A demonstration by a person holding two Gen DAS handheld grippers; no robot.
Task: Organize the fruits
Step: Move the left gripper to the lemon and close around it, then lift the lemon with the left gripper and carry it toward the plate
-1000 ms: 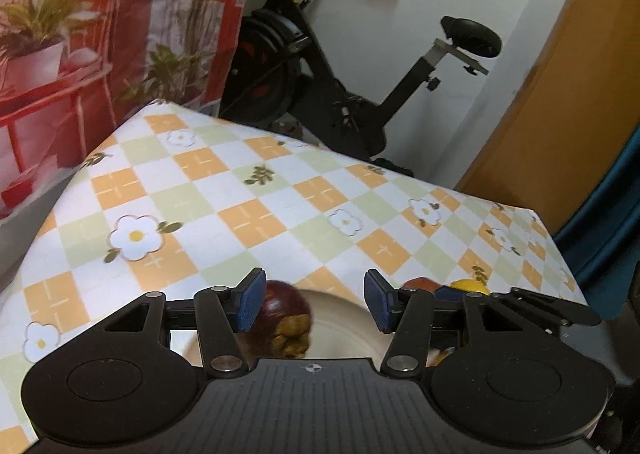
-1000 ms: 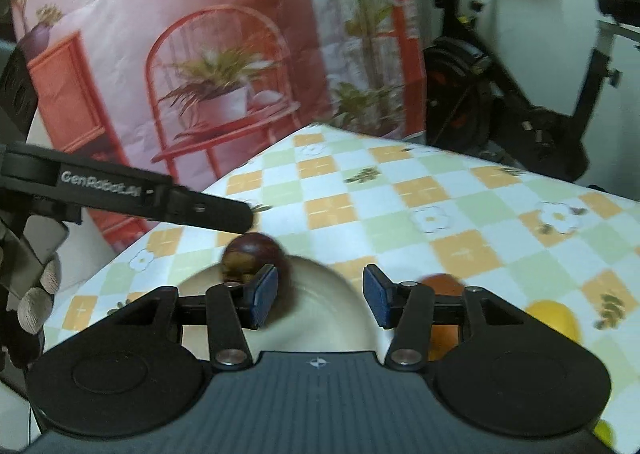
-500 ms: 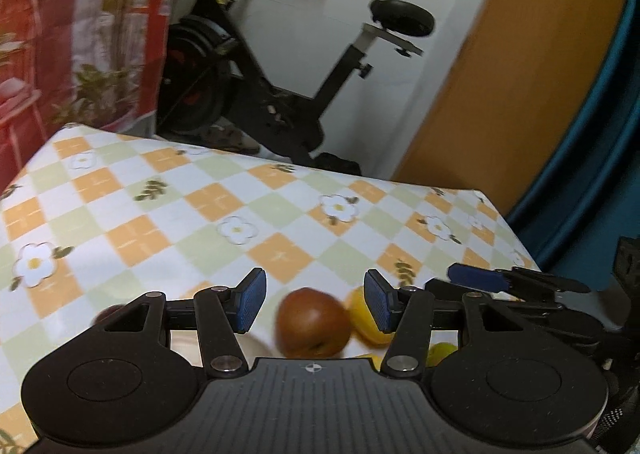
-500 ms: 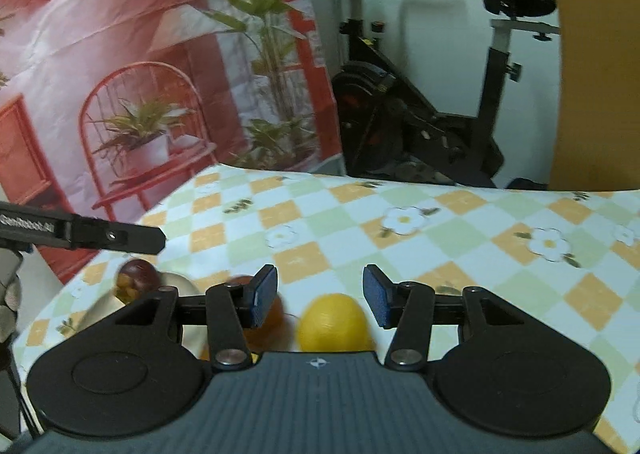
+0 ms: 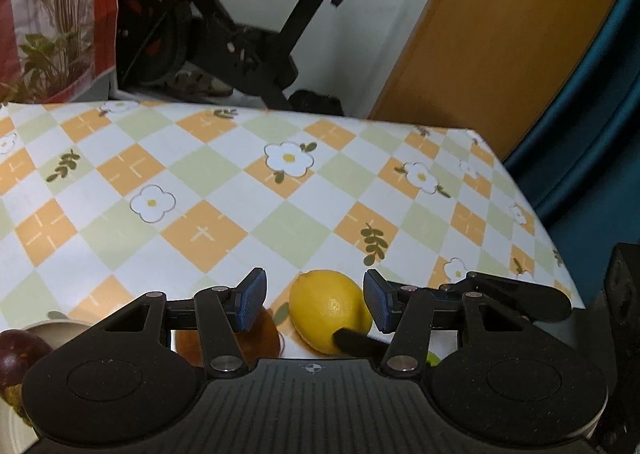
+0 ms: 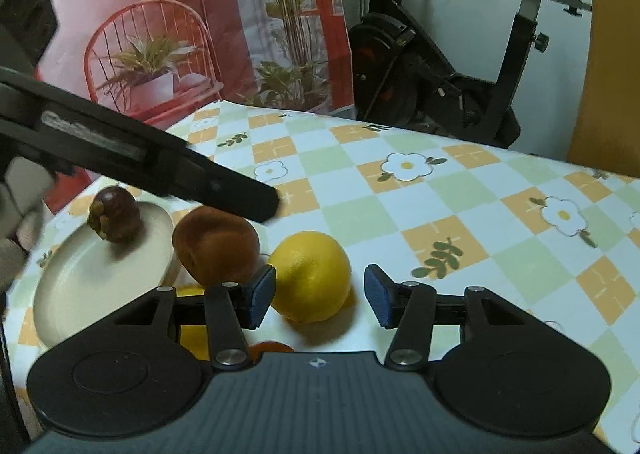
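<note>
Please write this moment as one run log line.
left gripper: open, empty | right gripper: open around lemon | mangosteen on plate

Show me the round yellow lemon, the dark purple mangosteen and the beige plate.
Round yellow lemon (image 6: pixel 310 276): right wrist view, middle of its peel.
Dark purple mangosteen (image 6: pixel 116 215): right wrist view, centre of its rind.
Beige plate (image 6: pixel 96 278): right wrist view, bare inner surface.

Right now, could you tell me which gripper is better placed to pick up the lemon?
Probably the right gripper: its open jaws already frame the lemon. The left gripper frames it too, but its arm reaches across above the brown fruit.
</note>
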